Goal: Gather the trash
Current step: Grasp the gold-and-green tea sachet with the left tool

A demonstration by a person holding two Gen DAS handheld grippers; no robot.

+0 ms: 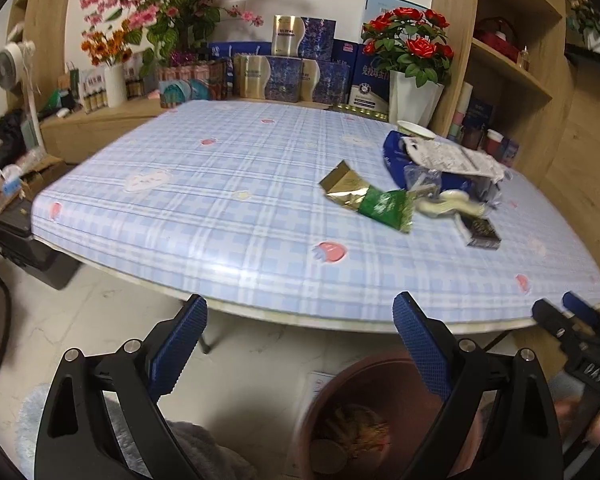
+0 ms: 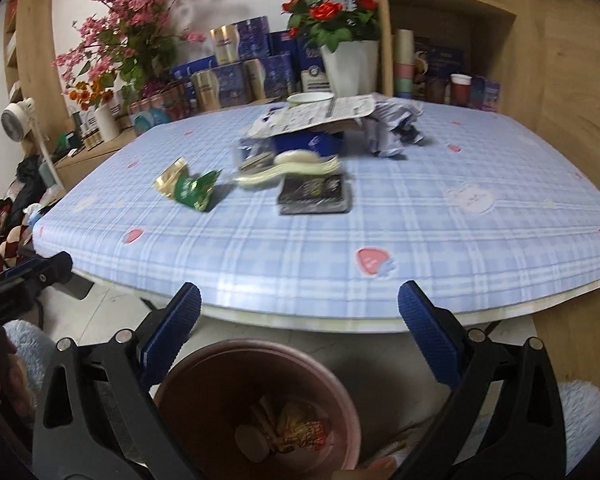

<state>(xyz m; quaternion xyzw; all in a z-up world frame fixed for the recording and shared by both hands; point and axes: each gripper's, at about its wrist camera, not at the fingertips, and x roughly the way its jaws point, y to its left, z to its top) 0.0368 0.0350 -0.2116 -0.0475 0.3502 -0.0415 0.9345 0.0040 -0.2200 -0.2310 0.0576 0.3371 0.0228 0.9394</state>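
Observation:
Trash lies on the blue checked table: a gold and green wrapper, a black packet, a cream plastic piece, a blue bag under crumpled paper. They also show in the right wrist view: the wrapper, the packet, the paper. A brown bin with some trash inside stands on the floor below the table edge; it shows in the left wrist view too. My left gripper and right gripper are open and empty, short of the table's near edge, above the bin.
Flower vases, boxes and a paper bowl stand behind the table. Wooden shelves rise at the right. A fan and clutter sit at the left. A fluffy blue rug lies on the floor.

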